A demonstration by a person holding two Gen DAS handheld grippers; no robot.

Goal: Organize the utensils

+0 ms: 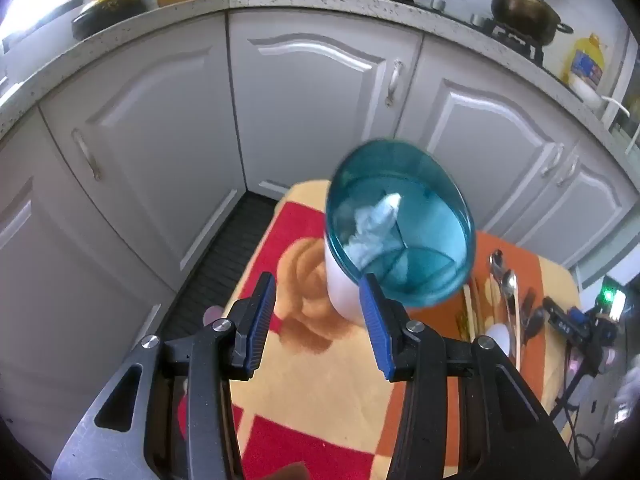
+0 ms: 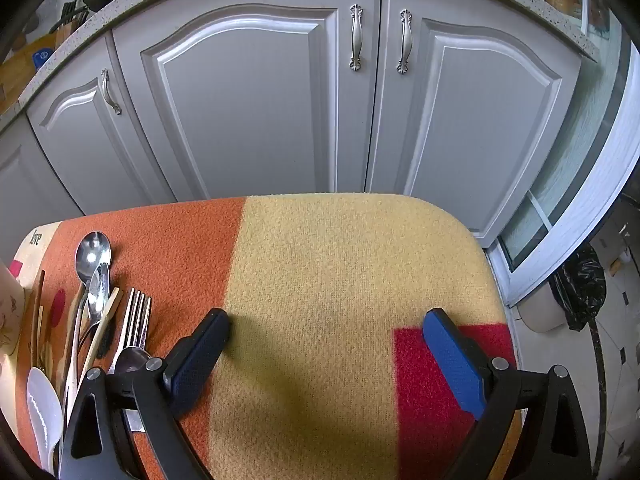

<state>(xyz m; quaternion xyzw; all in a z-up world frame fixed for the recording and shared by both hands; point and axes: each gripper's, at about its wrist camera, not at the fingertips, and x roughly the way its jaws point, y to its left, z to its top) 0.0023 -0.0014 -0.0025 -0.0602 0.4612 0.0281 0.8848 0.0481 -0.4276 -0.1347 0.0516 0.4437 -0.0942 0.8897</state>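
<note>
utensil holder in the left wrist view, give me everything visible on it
The utensil holder is a round tub with a white, opaque-looking body and a translucent teal top section, apparently plastic. Dividers split the inside into compartments. No utensils are in it; only something crumpled and white, like paper or cloth, lies in one compartment. It looks tilted, mouth toward the camera, and slightly blurred. Its base sits on the patterned cloth. The open left claw is just before it, not visibly touching.
</note>
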